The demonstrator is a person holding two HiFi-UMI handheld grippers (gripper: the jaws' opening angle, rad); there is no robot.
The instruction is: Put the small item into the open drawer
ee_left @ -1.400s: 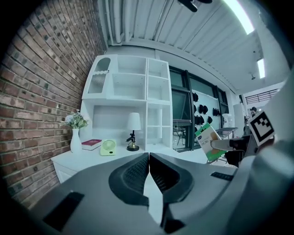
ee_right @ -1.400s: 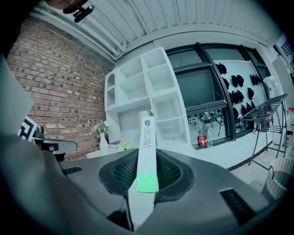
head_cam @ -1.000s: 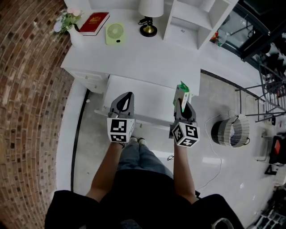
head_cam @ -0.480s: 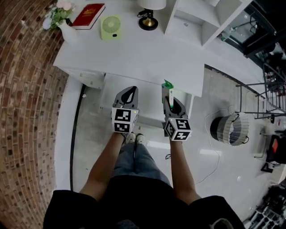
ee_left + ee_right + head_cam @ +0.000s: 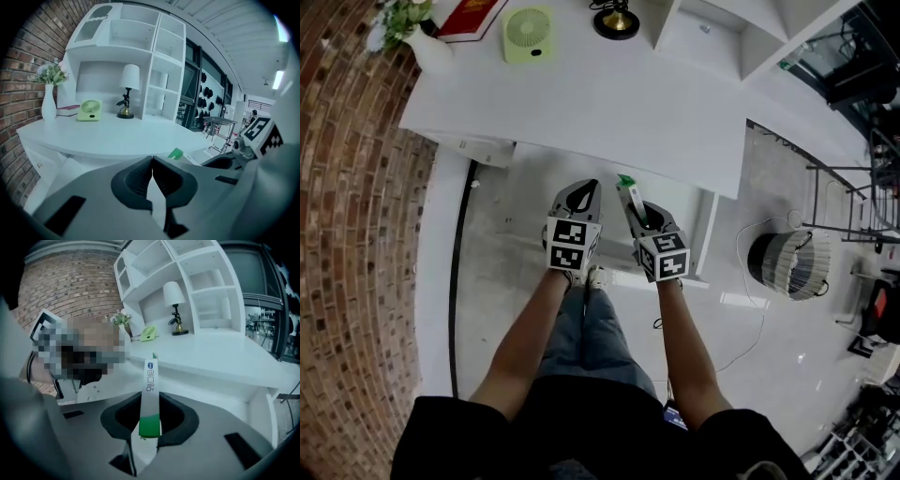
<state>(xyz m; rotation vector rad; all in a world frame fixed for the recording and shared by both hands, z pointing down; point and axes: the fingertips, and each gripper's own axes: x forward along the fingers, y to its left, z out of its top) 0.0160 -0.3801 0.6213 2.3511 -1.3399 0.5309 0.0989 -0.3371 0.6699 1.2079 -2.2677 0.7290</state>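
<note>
Two grippers hung just near of the white desk (image 5: 609, 103), and I couldn't really make out the drawer under its edge. Left gripper (image 5: 152, 166) was pinched together, nothing in it. Right gripper (image 5: 150, 423) had narrow jaws clamped on a slim green-and-white packet (image 5: 151, 385), which stood upright with its print unreadable.

The white desk (image 5: 609, 103) bears a green fan (image 5: 530, 35), lamp (image 5: 617, 21), vase (image 5: 427, 52) and red book (image 5: 472, 16).

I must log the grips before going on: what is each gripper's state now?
Left gripper: closed, empty.
Right gripper: closed on a thin white and green packet.
</note>
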